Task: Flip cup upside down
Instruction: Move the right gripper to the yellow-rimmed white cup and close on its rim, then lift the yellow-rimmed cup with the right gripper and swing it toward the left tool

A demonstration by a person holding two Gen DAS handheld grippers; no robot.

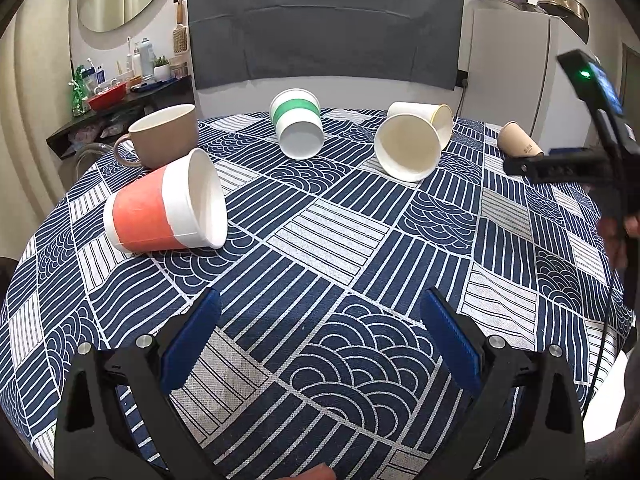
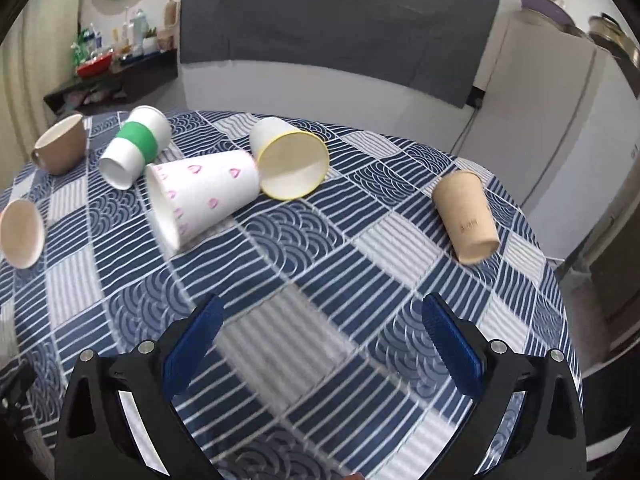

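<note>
Several paper cups lie on their sides on a round table with a blue patterned cloth (image 1: 320, 240). In the left wrist view an orange-banded cup (image 1: 164, 210) lies at the left, a green-banded cup (image 1: 297, 128) and a white cup (image 1: 408, 148) farther back, a brown cup (image 1: 520, 142) at the right. My left gripper (image 1: 320, 320) is open and empty above the cloth. In the right wrist view a pink-patterned cup (image 2: 200, 196), a yellow-rimmed cup (image 2: 292, 164), the green-banded cup (image 2: 134, 146) and the brown cup (image 2: 466, 216) lie ahead. My right gripper (image 2: 320, 322) is open and empty.
A tan mug (image 1: 160, 138) stands upright at the table's far left, also in the right wrist view (image 2: 60, 146). The right gripper's body (image 1: 592, 160) shows at the right edge of the left wrist view. A grey chair back (image 1: 324, 28), a shelf and a fridge (image 1: 508, 64) stand behind.
</note>
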